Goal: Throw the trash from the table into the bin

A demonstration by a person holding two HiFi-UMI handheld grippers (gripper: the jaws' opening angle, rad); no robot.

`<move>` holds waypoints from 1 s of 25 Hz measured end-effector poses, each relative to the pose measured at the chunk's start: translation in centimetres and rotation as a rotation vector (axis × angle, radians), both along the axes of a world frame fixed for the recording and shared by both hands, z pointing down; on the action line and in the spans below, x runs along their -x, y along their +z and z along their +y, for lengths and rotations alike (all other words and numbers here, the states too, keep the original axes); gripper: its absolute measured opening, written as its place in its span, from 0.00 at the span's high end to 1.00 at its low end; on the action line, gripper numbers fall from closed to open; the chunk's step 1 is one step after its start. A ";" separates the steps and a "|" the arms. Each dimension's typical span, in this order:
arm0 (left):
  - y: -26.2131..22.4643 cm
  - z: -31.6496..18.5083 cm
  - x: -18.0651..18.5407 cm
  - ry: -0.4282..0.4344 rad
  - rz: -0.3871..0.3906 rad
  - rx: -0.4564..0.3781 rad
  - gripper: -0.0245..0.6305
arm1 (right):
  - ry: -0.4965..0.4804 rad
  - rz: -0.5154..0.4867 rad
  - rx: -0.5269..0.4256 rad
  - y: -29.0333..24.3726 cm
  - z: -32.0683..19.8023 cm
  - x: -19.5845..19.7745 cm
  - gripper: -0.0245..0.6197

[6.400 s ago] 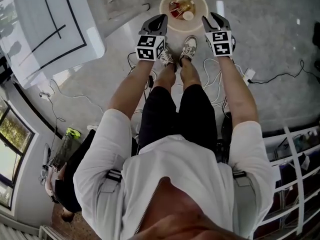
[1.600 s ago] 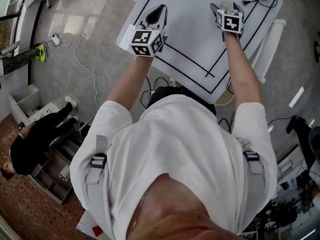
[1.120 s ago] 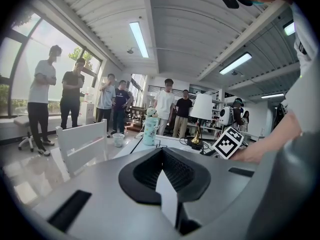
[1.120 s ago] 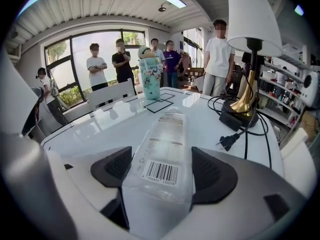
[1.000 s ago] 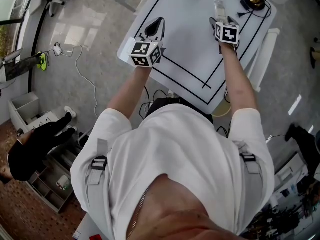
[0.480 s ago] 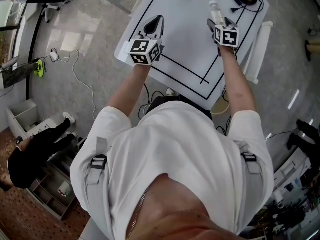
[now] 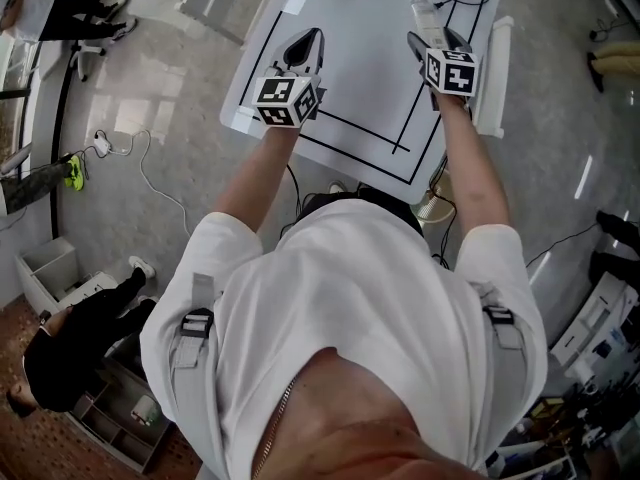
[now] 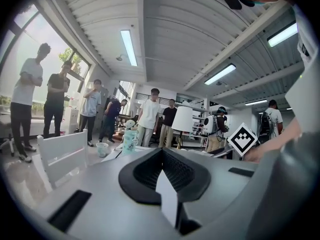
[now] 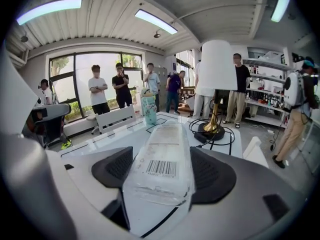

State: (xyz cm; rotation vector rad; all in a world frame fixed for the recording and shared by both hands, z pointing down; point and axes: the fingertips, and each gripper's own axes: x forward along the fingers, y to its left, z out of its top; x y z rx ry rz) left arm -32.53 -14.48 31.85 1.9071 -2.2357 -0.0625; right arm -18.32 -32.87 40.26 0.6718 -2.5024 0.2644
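The right gripper (image 7: 430, 40) is clamped on a clear plastic bottle (image 7: 424, 13) — in the right gripper view both black ribbed pads (image 9: 212, 176) press against the bottle's sides. The bottle lies lengthwise along the jaws, barcode label facing up and far end pointing away from the camera. In the head view it is positioned over the far right part of the white table (image 7: 370, 88), which is marked with black rectangular lines. The left gripper (image 7: 306, 46) is positioned over the table's left part, well apart from the right one. Its jaws are fully together, pad against pad, with nothing between them. A lamp (image 9: 216, 66) with a white shade and a brass stem stands on the table beyond the bottle, with a black cable coiled round its base. A tall patterned cup (image 9: 148, 109) stands farther off on the same surface. A white chair (image 7: 488, 78) stands just beside the table's right edge. A round cream bin (image 7: 432, 211) is on the floor beside the table's near corner, partly hidden by the right forearm. Several people (image 9: 98, 96) stand in the background near the windows.
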 end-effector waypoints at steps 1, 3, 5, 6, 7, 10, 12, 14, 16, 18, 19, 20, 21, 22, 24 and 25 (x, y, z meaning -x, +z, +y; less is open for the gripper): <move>-0.4 0.2 -0.5 0.010 -0.001 -0.006 0.95 | 0.008 -0.016 -0.013 -1.0 0.3 -0.6 0.39; -1.2 0.2 -1.8 0.042 -0.006 -0.022 0.95 | 0.036 -0.048 -0.044 -3.2 0.8 -2.1 0.39; -2.0 0.4 -3.2 0.079 -0.012 -0.039 0.95 | 0.069 -0.077 -0.078 -5.5 1.5 -4.1 0.39; -2.5 0.6 -4.0 0.096 -0.015 -0.047 0.95 | 0.085 -0.090 -0.094 -6.5 2.0 -5.2 0.39; -2.9 0.9 -4.9 0.114 -0.017 -0.054 0.95 | 0.103 -0.103 -0.108 -7.6 2.6 -6.4 0.39; -3.7 1.6 -7.5 0.170 -0.016 -0.072 0.95 | 0.160 -0.132 -0.146 -10.1 4.4 -10.2 0.39; -4.0 2.0 -9.2 0.200 -0.011 -0.080 0.95 | 0.193 -0.146 -0.164 -11.2 5.6 -12.6 0.39; -4.3 2.0 -11.1 0.231 -0.007 -0.089 0.95 | 0.226 -0.155 -0.181 -12.0 6.6 -15.3 0.39; -4.7 1.6 -13.4 0.268 -0.004 -0.099 0.95 | 0.267 -0.157 -0.198 -12.8 7.3 -18.4 0.39; -5.0 1.2 -16.0 0.312 -0.001 -0.108 0.95 | 0.313 -0.157 -0.212 -13.3 7.9 -21.8 0.39; -5.2 1.1 -17.4 0.333 -0.002 -0.111 0.95 | 0.334 -0.157 -0.219 -13.5 8.3 -23.4 0.39; -5.3 0.9 -18.6 0.351 -0.004 -0.115 0.95 | 0.351 -0.158 -0.225 -13.7 8.6 -24.9 0.39; -5.4 0.8 -19.8 0.365 -0.007 -0.118 0.95 | 0.362 -0.160 -0.232 -14.0 8.8 -26.3 0.39; -5.5 0.6 -20.9 0.377 -0.009 -0.121 0.95 | 0.370 -0.162 -0.240 -14.2 8.9 -27.6 0.39; -5.5 0.2 -23.6 0.403 -0.011 -0.122 0.95 | 0.392 -0.163 -0.249 -14.5 9.5 -30.5 0.39; -5.5 0.1 -25.1 0.420 -0.011 -0.121 0.95 | 0.408 -0.164 -0.252 -14.5 9.9 -32.3 0.39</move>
